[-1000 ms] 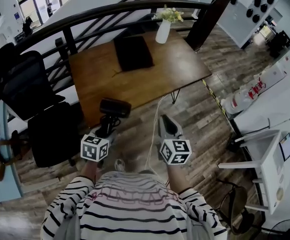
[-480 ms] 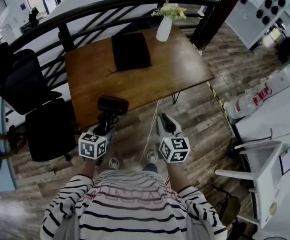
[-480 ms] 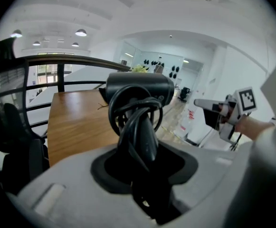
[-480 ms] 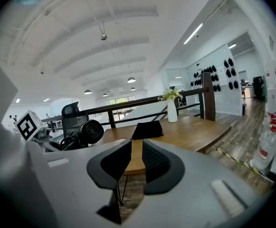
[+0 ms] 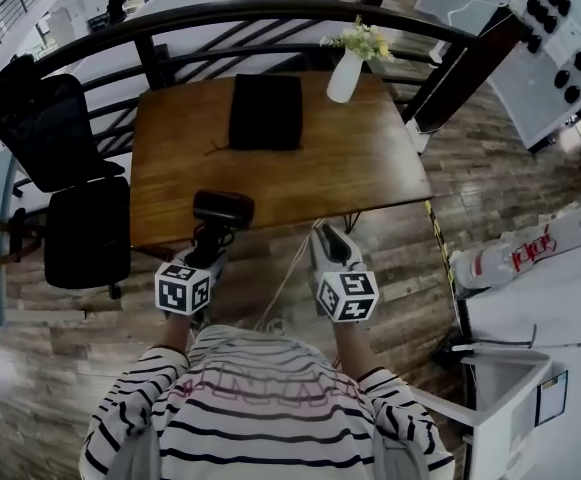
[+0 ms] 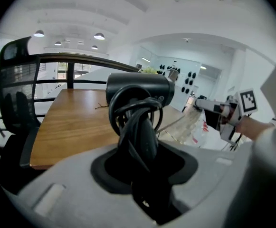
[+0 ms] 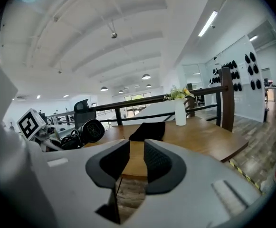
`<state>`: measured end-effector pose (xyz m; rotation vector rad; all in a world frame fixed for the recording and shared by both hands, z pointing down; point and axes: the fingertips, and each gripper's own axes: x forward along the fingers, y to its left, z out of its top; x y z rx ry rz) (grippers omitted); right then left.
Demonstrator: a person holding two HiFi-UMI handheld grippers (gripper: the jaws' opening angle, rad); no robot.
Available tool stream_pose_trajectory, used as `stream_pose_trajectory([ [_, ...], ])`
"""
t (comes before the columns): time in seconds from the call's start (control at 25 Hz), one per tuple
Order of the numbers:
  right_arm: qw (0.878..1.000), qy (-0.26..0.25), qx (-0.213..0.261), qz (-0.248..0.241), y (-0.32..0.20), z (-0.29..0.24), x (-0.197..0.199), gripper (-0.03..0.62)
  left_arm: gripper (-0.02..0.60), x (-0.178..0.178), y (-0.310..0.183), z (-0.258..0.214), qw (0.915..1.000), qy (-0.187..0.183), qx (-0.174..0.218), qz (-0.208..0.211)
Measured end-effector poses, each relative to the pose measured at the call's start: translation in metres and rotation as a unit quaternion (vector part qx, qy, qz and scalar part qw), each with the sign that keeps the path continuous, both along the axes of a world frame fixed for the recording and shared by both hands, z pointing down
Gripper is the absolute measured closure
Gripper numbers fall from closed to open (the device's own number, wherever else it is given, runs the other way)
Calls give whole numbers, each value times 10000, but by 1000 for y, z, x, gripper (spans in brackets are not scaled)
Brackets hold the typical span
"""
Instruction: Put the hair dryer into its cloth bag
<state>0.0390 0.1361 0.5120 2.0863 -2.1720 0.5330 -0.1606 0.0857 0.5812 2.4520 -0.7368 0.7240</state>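
While left tongs [image 5: 210, 251] clamp the dryer [image 5: 223, 208] and empty right tongs [image 5: 331, 240] are opening, I fear its looped cord [image 6: 138, 115] snags on the flat bag [image 5: 265, 111].

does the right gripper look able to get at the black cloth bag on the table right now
Probably yes. The right gripper is empty, its jaws opening, and the cloth bag lies flat in the open on the table, with only the vase off to one side.
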Motion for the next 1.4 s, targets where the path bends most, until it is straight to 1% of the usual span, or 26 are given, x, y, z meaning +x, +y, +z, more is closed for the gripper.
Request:
stream_pose_trajectory([
  [0.2,9992,65,11,-401,-12,-2,22,511,431,21,4,2,9992,46,-3,-403],
  [0.36,9980,115,23,-614,-29,-2,35,510,431,34,-2,5,9985,-1,-29,-543],
  [0.48,9974,123,-18,-712,-48,3,40,508,431,40,-15,8,9983,-45,-39,-574],
  [0.68,9962,187,-116,-842,-95,7,43,503,431,51,-61,9,9986,-106,-67,-514],
  [0.88,9945,376,-178,-957,-150,8,47,499,433,63,-116,10,9992,-133,-93,-362],
  [1.16,9911,824,-341,-990,-231,23,39,491,431,58,-195,22,9997,-208,-104,-103],
  [1.28,9895,948,-468,-985,-258,35,38,486,433,58,-219,29,9996,-214,-165,-2],
  [1.4,9871,1044,-581,-1063,-282,45,51,480,433,71,-235,33,9994,-277,-201,68],
])
